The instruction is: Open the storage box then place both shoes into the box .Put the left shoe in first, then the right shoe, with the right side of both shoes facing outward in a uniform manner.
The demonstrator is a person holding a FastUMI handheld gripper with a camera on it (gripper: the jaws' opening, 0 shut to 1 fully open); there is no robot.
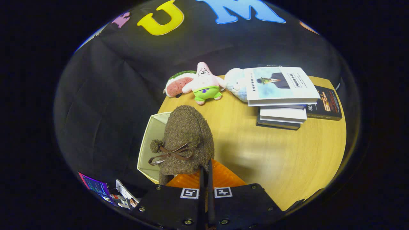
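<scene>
A brown fuzzy shoe (187, 134) with a thin brown bow and a pom-pom hangs just ahead of my fingers, toe pointing away from me. My gripper (206, 166) is shut on the shoe's near rim, the two fingers almost touching. Under and left of the shoe stands the open cream storage box (150, 137) at the left edge of the wooden table (281, 153). The shoe covers most of the box's inside. I cannot tell whether the sole touches the box floor. Whatever lies inside the box is hidden by the shoe.
At the table's far side lie a watermelon plush (177, 84), a pink star plush (204, 84) and a pale plush (235, 83). A stack of books (281, 95) and a dark book (326, 103) sit at the far right. Printed papers (105, 190) lie below the table, left.
</scene>
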